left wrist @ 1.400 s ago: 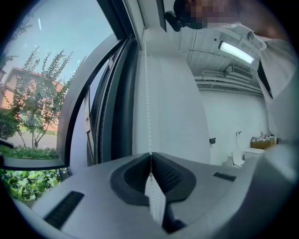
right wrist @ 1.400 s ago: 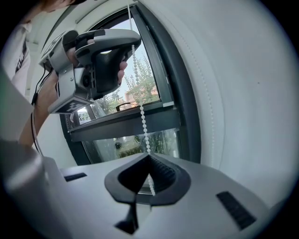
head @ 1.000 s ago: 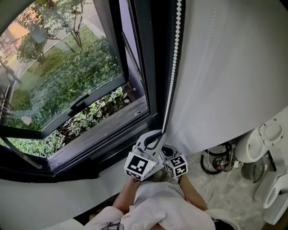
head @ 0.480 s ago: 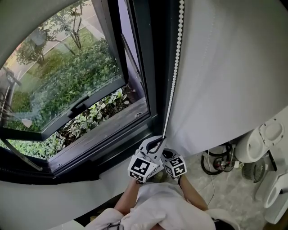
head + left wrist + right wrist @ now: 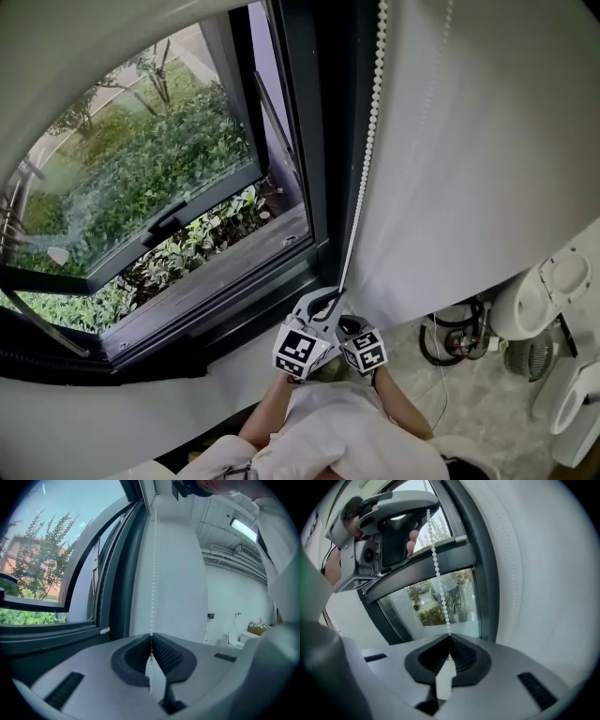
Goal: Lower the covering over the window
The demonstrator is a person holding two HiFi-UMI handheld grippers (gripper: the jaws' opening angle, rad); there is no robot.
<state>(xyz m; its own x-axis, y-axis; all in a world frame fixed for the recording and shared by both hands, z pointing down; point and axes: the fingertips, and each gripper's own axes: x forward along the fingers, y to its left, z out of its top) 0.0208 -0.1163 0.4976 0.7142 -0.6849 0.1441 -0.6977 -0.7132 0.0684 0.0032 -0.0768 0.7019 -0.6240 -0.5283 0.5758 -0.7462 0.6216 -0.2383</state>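
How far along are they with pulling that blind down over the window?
Early on. Done: the white blind covers just the top corner of the glass. In hand: the left tool and right tool are both clamped on the bead chain, one above the other. To do: most of the glass is uncovered, so plenty more pulling seems needed.

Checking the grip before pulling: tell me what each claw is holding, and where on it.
Both hold the white bead chain, pinched in shut jaws: left claw higher up, right claw just below it.
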